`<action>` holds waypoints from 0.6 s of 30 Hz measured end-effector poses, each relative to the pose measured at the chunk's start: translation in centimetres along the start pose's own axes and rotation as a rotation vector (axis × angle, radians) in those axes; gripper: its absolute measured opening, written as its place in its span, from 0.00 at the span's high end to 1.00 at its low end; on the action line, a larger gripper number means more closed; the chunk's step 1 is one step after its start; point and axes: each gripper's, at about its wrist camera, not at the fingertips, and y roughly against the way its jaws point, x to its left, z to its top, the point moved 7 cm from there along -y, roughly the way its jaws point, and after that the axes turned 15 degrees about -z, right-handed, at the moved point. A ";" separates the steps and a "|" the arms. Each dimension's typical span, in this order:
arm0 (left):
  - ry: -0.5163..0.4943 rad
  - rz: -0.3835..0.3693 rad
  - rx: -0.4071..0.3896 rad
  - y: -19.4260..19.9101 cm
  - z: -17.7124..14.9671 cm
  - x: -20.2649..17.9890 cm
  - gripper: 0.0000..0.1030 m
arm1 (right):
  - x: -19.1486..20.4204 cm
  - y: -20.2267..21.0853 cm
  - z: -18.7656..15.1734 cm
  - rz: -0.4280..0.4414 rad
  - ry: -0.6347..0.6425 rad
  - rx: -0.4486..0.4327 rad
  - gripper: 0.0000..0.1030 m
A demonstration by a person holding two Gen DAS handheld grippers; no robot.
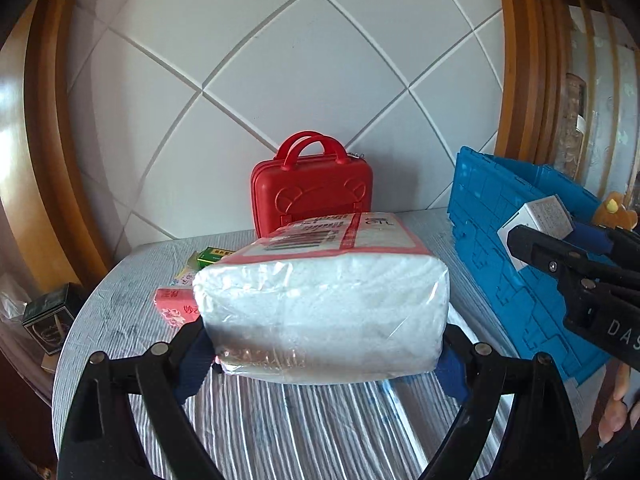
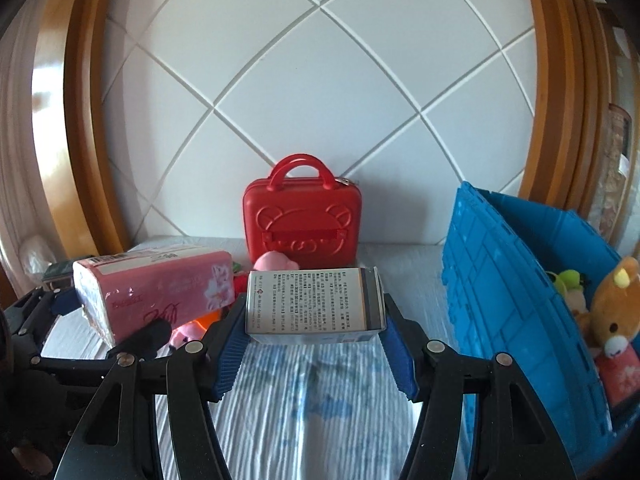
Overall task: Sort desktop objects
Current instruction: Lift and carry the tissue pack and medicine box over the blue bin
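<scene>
Gripping one tissue pack (image 1: pixel 320 300), centre frame, in left gripper (image 1: pixel 320 360); clamping one printed box (image 2: pixel 314 304) in right gripper (image 2: pixel 314 344). One blue crate (image 2: pixel 520 280), right edge, cut off.

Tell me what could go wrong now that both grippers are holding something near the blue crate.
The left gripper pinches only the near end of the soft tissue pack, so it may sag or slip out. The right gripper holds the small printed box close beside the blue crate; it could clip the crate's raised wall.
</scene>
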 end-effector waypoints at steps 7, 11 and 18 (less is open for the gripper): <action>-0.022 -0.080 -0.005 1.1 -0.6 -4.3 0.11 | -3.9 3.4 -1.1 -0.095 -0.018 0.000 0.41; -0.061 -0.109 -0.030 1.5 0.3 -8.1 0.11 | -7.6 5.0 -1.0 -0.131 -0.051 -0.023 0.41; -0.111 -0.146 -0.091 0.7 2.1 -17.6 0.11 | -17.0 6.3 -1.4 -0.170 -0.104 -0.071 0.40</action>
